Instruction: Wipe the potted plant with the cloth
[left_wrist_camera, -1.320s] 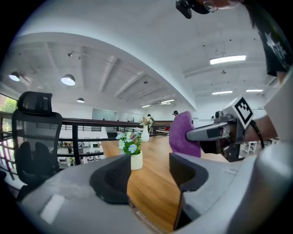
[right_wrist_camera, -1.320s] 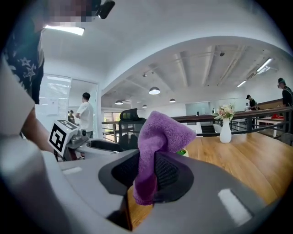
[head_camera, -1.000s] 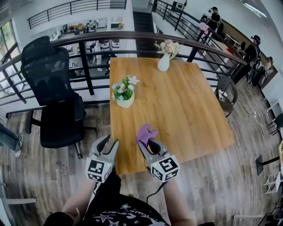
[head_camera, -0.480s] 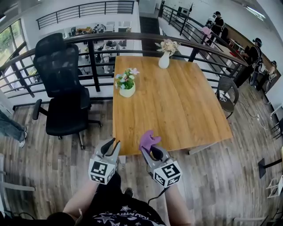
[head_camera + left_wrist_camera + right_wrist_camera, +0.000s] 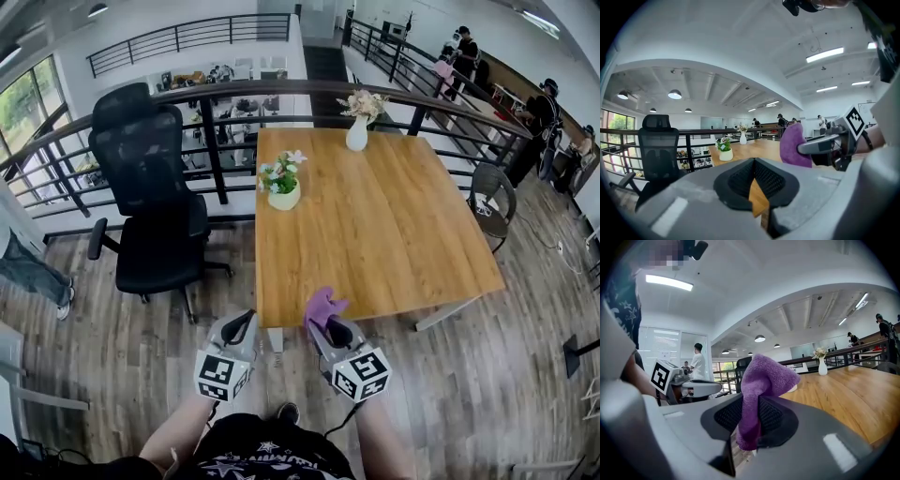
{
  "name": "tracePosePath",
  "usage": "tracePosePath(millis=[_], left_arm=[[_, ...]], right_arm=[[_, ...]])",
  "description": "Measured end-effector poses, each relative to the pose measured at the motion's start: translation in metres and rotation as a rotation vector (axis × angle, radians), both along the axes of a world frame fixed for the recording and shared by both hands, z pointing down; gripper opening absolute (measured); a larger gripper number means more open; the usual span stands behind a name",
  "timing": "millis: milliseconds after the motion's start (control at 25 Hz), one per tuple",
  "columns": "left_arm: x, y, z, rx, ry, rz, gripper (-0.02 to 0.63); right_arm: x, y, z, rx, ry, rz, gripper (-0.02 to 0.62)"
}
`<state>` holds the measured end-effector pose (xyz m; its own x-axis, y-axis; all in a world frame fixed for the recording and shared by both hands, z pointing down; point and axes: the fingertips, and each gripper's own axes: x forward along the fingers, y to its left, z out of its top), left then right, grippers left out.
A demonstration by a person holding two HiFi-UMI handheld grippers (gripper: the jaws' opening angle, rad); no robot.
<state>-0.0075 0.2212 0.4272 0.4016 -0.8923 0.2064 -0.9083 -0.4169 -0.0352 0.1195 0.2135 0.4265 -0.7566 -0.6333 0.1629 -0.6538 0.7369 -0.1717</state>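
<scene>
The wiping has not begun, as far as can be judged; only the first step, having the cloth in hand, is done. The right tongs (image 5: 325, 325) are clamped on the purple cloth (image 5: 322, 305), which is pinched between the pads with a bunched fold standing up above the jaws and a short tail hanging below them. The left tongs (image 5: 241, 322) have just closed and their jaws now meet with nothing between them, so they carry nothing. Both pairs of tongs hang side by side just off the near edge of the desk (image 5: 403, 234), over the floor, pointing roughly level toward it. The plant (image 5: 283, 184), a small white pot with green leaves and pale flowers, stands upright close to the left edge of the desk, toward the far left corner, well apart from both tongs and from the cloth. Nothing touches it, and no mark of wiping can be made out on it at this size. A white vase (image 5: 357, 133) of dried flowers stands at the far edge and is no part of the job. What is left looks like nearly everything: bring the cloth across the desk to the plant, perhaps steady the pot with the empty left tongs, and rub the cloth over leaves and pot.
</scene>
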Motion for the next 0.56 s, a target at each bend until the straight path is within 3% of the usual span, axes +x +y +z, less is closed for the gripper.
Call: tracePosePath(millis=[280,560], left_arm=[[-0.038,0.035,-0.002,-0.015,0.003,-0.001,0.003],[-0.093,0.072,0.004,-0.029,0.042,-0.033,0.003]], right_arm=[[-0.028,0.021,-0.002,-0.004,0.037,0.008,0.086],[-0.08,0.056,-0.015,0.02,0.043,-0.011,0.086]])
